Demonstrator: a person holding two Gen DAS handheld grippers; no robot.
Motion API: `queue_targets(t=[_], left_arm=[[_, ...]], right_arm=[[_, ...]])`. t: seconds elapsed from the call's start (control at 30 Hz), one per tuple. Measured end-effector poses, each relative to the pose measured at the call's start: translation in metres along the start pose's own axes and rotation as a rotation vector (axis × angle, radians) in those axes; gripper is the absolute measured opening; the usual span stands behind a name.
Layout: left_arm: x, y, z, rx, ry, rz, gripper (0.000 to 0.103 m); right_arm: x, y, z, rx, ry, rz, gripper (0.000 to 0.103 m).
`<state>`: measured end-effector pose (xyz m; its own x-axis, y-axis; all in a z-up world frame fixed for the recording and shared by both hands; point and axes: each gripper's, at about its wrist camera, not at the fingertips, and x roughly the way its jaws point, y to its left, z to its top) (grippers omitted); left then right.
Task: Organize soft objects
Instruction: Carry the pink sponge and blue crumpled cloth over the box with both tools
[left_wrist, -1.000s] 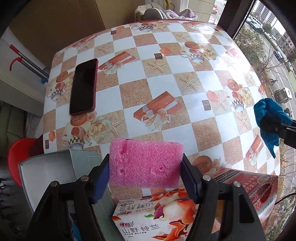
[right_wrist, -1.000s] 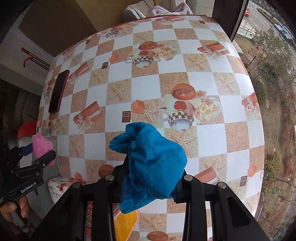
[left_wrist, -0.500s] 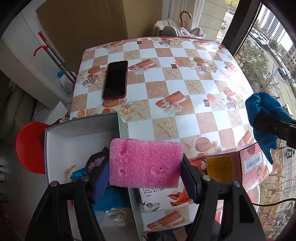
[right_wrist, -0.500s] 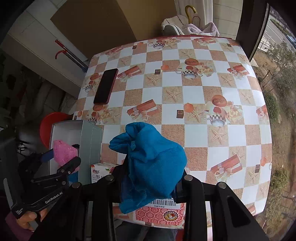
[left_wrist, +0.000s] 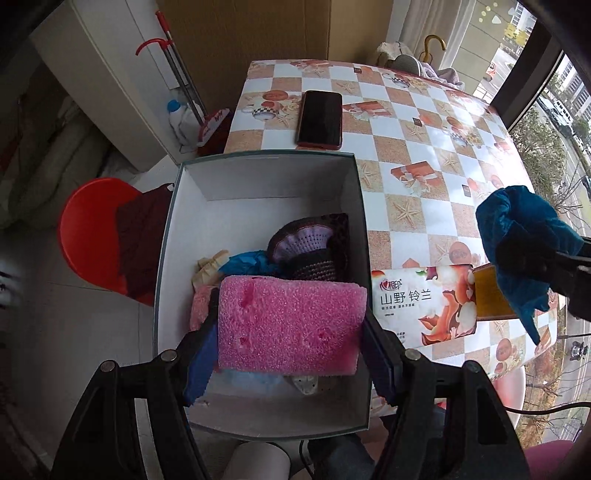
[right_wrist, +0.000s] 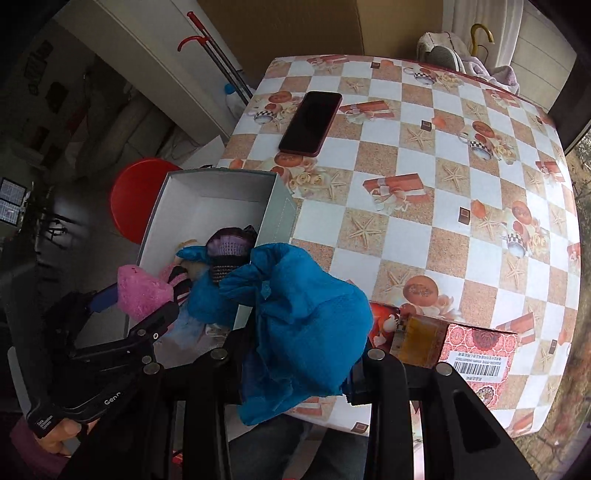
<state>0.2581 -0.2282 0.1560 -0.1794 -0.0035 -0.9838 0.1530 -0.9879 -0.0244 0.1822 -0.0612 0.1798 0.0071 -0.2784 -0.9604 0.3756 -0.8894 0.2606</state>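
My left gripper (left_wrist: 290, 328) is shut on a pink sponge (left_wrist: 290, 325) and holds it above the open white box (left_wrist: 258, 181) at the table's near left corner. The box holds a purple crocheted piece (left_wrist: 310, 243), a blue cloth (left_wrist: 251, 260) and other soft items. My right gripper (right_wrist: 295, 332) is shut on a bunched blue cloth (right_wrist: 306, 328), held over the table's near edge, right of the box (right_wrist: 218, 192). The sponge also shows in the right wrist view (right_wrist: 142, 293), as does the left gripper (right_wrist: 147, 306); the right gripper's cloth shows in the left wrist view (left_wrist: 524, 254).
A tissue box (left_wrist: 424, 306) with a yellow and red end (right_wrist: 476, 350) lies on the checked table (left_wrist: 424, 155) right of the white box. A dark phone (left_wrist: 320, 119) lies at the far left. A red stool (left_wrist: 92, 236) stands left of the table.
Both grippers have pulled back toward me and to the left with their loads. The pink sponge now hangs over the open box instead of the table.
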Motion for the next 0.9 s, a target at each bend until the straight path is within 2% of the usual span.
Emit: queue_targets(t=[0.27, 0.5, 0.9], left_arm=[[0.005, 0.038, -0.031, -0.089, 0.031, 0.027, 0.073], [0.010, 0.053, -0.044, -0.121, 0.044, 0.030, 0.073], [0.017, 0.068, -0.049, -0.153, 0.061, 0.024, 0.073]], right_arm=[[0.020, 0.056, -0.003, -0.129, 0.045, 0.009, 0.036], [0.035, 0.087, -0.010, -0.207, 0.083, 0.007, 0.036], [0.045, 0.095, -0.005, -0.209, 0.107, -0.005, 0.036]])
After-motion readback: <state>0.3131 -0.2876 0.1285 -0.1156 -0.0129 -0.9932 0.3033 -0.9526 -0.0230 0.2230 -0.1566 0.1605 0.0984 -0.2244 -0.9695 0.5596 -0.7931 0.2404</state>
